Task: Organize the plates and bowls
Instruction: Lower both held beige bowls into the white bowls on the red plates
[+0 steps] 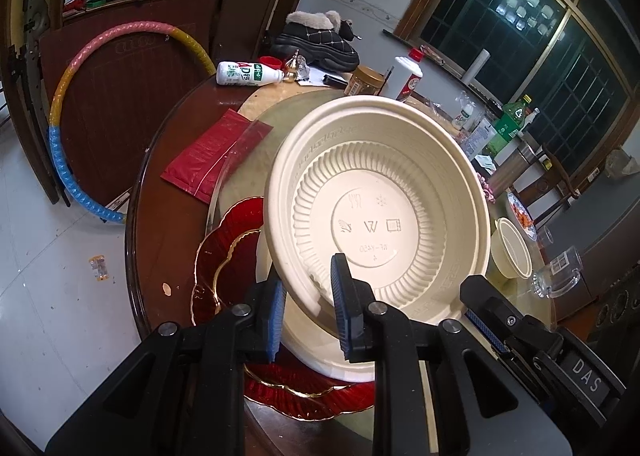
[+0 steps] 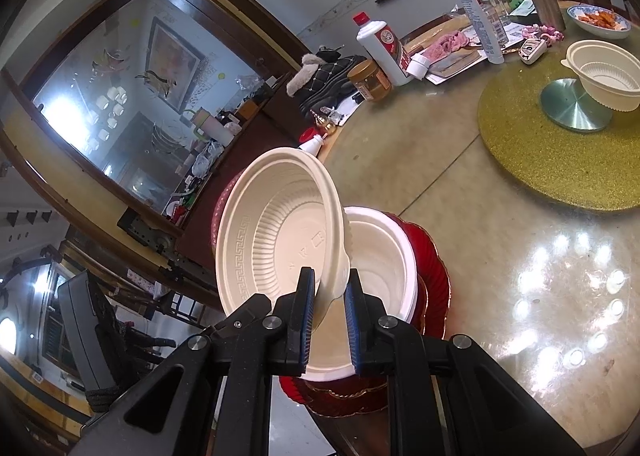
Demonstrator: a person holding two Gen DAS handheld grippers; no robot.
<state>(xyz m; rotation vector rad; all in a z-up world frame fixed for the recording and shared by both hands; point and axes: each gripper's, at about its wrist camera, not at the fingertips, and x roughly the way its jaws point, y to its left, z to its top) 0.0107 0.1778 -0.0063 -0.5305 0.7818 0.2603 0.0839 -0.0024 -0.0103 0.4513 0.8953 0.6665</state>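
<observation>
Cream disposable bowl (image 1: 378,207) tilted on edge over white bowl (image 2: 384,276) nested on red plates (image 2: 434,276) at table edge | left gripper (image 1: 308,316) clenched on its rim, right gripper (image 2: 329,320) clenched on rim too | I judge it light, thin, flexible, slick: hold the rim, squeeze gently or it buckles.

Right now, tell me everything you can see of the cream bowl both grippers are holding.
The cream bowl looks like thin disposable plastic: ribbed wall, flat base embossed with symbols, key-pattern band on the rim. It is tipped up on edge, with the left gripper and right gripper each shut on its lower rim. It hangs over a second white bowl that sits on red plates. Whether the two bowls touch is unclear.
</observation>
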